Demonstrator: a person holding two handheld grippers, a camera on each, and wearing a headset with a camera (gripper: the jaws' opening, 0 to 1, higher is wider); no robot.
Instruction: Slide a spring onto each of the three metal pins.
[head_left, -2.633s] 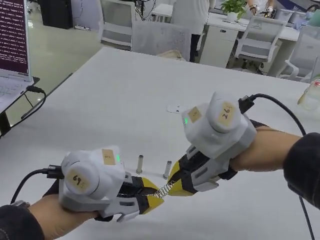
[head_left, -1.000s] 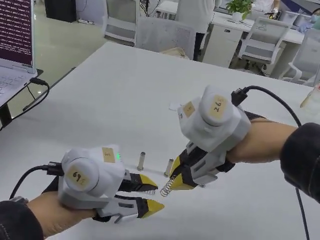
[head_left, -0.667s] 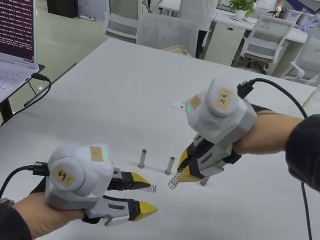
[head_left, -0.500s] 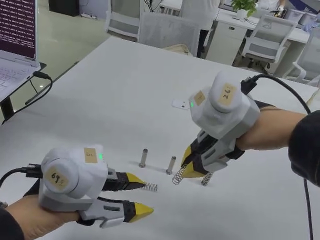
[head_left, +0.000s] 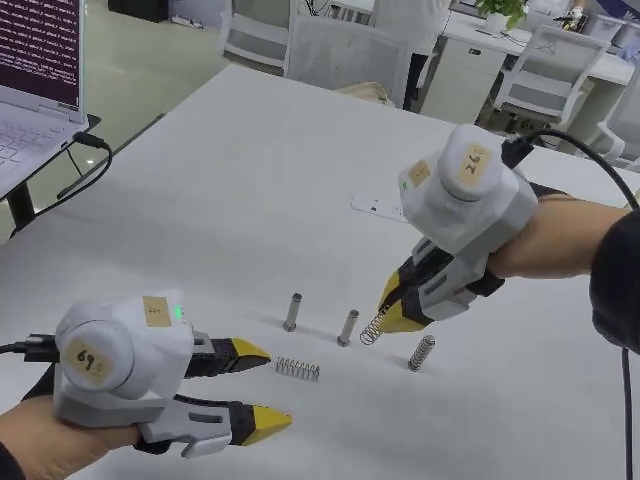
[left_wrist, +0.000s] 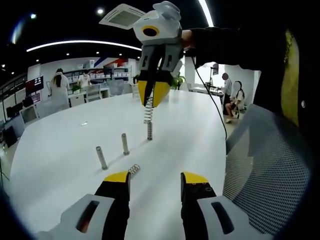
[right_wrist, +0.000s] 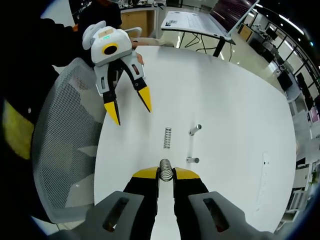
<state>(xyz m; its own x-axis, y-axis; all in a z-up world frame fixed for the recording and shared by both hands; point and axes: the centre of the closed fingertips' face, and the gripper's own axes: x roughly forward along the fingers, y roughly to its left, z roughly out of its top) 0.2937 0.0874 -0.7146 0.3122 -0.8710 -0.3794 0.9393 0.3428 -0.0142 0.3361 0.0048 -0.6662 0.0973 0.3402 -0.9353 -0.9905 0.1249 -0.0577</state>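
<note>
Spring, a thin wire coil, sits pinched in your right tool, near a smooth cylindrical metal pin. Your left tool is spread; another coil lies on the matte white bench.

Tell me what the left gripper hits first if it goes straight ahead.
Most likely the loose spring lying flat just ahead of the left gripper, off its open jaws. The gripper's height is unclear, so it may pass above it.

Middle pin upright, bare; left pin same; right pin sprung. Loose spring flat near middle pin; held spring tilted, just beside it.
</note>
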